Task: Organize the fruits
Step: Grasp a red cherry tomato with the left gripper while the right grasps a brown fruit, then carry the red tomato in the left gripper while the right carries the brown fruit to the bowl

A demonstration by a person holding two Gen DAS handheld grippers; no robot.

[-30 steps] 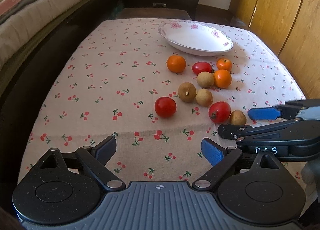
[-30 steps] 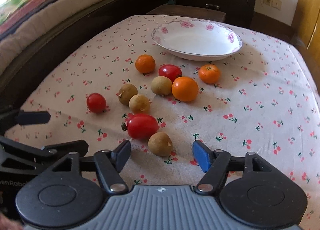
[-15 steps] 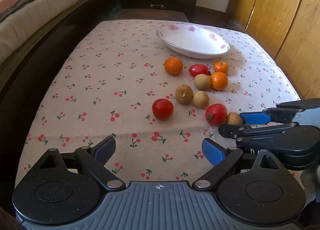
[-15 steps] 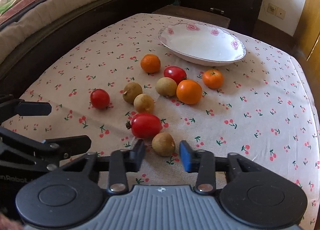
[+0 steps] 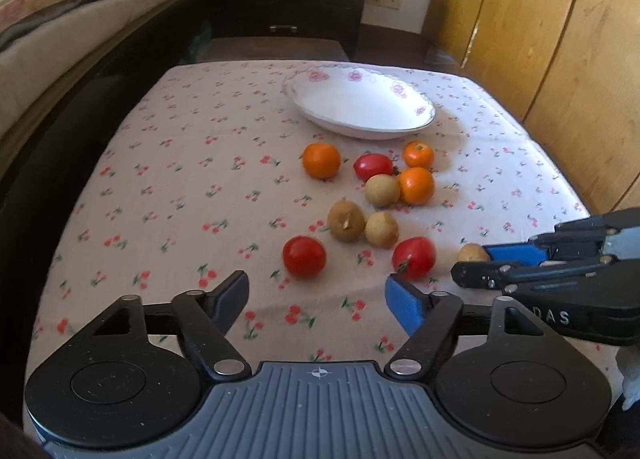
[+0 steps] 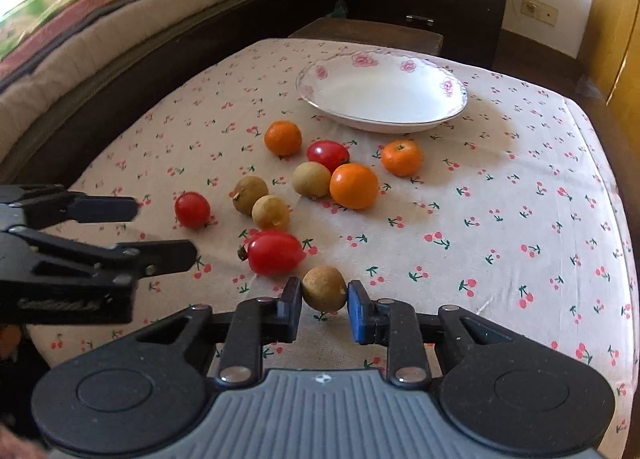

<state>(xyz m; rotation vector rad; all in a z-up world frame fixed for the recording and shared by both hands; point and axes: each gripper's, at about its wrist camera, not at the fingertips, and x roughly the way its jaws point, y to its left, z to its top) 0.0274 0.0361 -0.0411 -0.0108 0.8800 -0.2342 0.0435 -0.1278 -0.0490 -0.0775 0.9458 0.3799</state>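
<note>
Closing since earlier, right gripper (image 6: 324, 305) now pinches the small round brown longan (image 6: 324, 288) low-centre; left gripper (image 5: 316, 299) stays spread. A glancing grip could let it roll away.

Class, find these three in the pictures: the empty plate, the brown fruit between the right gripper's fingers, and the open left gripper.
plate (image 6: 316, 71): right wrist view, flowered left rim.
brown fruit (image 6: 324, 288): right wrist view, middle of its skin.
left gripper (image 5: 316, 297): left wrist view, midway between fingertips.

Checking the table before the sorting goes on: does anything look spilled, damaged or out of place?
Nothing spilled or damaged. The fruits lie loose on the cloth while the bowl has nothing in it. The right gripper is shut on a longan; the left gripper is open.
</note>
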